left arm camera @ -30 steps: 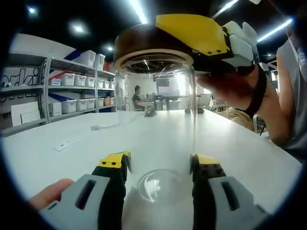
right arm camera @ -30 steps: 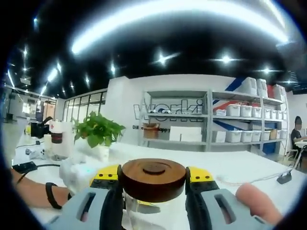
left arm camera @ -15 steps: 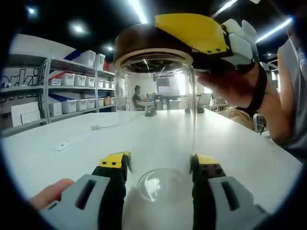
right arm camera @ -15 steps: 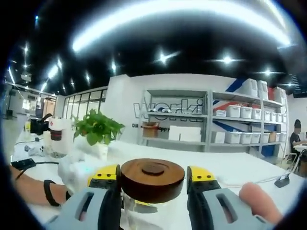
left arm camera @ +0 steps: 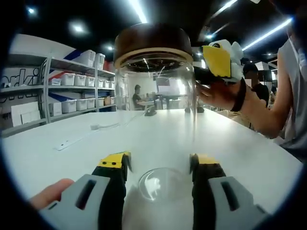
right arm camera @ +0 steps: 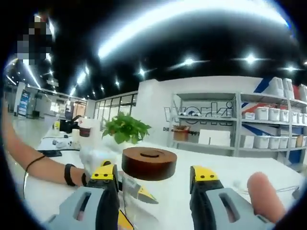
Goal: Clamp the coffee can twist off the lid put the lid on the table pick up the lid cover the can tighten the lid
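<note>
A clear glass coffee can (left arm camera: 156,120) stands upright on the white table (left arm camera: 72,153), with a dark brown wooden lid (left arm camera: 152,43) on its mouth. My left gripper (left arm camera: 159,165) is shut on the can near its base, a jaw pressed to each side. My right gripper (left arm camera: 218,60), held in a hand, hovers apart from the lid, up at the right. In the right gripper view the lid (right arm camera: 148,163) sits between the spread jaws of the right gripper (right arm camera: 154,175), which is open, with a gap on the right side. The left gripper's yellow tip (right arm camera: 139,194) shows through the glass.
Shelves with white bins (left arm camera: 72,79) line the far wall. A cable (left arm camera: 103,127) and a flat strip (left arm camera: 67,143) lie on the table at left. A potted plant (right arm camera: 125,130) and a person's forearm with a wristband (right arm camera: 48,168) are behind the can.
The right gripper opened, let go of the lid and drew back to the right of the can. The lid stays on the can. The left gripper has not moved.
</note>
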Demonstrator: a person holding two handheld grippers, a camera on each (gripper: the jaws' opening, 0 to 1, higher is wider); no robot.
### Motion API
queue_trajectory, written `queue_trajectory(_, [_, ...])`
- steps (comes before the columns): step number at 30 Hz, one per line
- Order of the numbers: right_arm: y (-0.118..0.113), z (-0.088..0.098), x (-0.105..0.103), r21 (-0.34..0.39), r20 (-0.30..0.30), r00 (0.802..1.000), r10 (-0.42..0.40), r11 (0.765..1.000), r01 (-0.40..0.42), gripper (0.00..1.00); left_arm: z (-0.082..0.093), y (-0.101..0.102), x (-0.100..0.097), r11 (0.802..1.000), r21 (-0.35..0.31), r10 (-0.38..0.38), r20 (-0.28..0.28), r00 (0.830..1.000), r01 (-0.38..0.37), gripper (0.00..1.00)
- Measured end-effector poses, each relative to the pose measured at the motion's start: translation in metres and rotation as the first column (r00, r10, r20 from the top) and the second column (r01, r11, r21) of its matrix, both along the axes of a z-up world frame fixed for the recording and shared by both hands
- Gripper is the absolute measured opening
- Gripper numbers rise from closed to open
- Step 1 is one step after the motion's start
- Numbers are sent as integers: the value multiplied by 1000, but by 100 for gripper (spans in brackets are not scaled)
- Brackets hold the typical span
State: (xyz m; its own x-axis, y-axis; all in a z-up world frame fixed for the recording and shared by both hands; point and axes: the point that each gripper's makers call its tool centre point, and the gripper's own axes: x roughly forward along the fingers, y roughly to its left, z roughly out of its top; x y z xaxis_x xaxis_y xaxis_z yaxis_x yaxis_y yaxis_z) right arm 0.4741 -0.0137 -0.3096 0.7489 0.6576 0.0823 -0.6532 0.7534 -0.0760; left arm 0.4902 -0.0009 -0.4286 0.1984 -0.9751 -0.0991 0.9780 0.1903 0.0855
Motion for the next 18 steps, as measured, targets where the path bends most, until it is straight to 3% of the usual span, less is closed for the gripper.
queue_trajectory(3, [4,2,-2,39,-45,983,178,983,-177,53,0,0,0,1000,1,0,1,1000,0,44])
queue_trajectory(5, [8,2,-2,29,-47,956,290,957,-289,55,0,0,0,1000,2,-3,1,1000,3,44])
queue_trajectory(7, [4,0,7,25,-67,945,321,947,-320,55,-1,0,-1,1000,2,-3,2,1000,3,44])
queue_trajectory(8, [5,-4,8,0,-70,925,374,927,-375,54,-1,0,-1,1000,3,-1,3,1000,1,44])
queue_trajectory(10, [3,-8,13,-5,-95,905,415,909,-417,54,-1,0,-1,1000,3,-3,3,1000,3,44])
queue_trajectory(13, [6,-9,16,-22,-82,889,450,891,-453,53,-1,0,-1,1000,4,-3,3,1000,3,44])
queue_trajectory(17, [16,0,6,46,-73,852,518,855,-516,54,-1,0,-1,1000,5,-5,4,1000,5,44])
queue_trajectory(18, [16,1,7,40,-72,852,519,855,-518,54,-1,0,-1,1000,5,-6,4,1000,6,44])
